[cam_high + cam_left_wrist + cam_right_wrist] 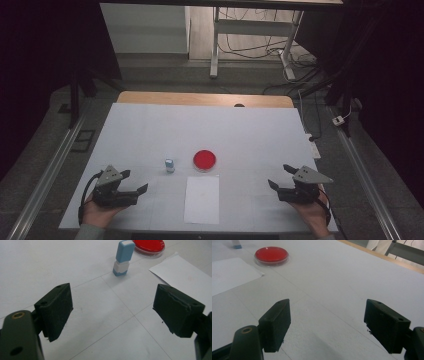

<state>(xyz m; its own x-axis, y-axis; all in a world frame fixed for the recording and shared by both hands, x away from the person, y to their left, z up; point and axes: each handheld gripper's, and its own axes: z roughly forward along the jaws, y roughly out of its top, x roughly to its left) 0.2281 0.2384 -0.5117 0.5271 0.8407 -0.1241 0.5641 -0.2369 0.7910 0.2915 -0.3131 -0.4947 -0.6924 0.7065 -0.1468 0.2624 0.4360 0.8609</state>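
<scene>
Near the table's front edge, the left gripper (134, 182) and right gripper (280, 176) rest wide apart, jaws spread and empty, flanking the paper sheet (202, 199), while the upright blue-and-white stamp (170, 165) stands beside the red ink pad (204, 160), apparently ready for picking up.

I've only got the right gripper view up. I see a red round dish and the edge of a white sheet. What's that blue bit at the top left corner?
Observer: That is the base of a small blue and white stamp standing upright, apart from the red dish.
Operator: Where are the left tongs?
Observer: The left tongs rest near the table's near left corner, jaws open and empty, pointing toward the stamp.
Operator: How does the sheet lie?
Observer: The white sheet lies flat between both tongs, just on the near side of the dish; the right tongs are open and empty too.
</scene>
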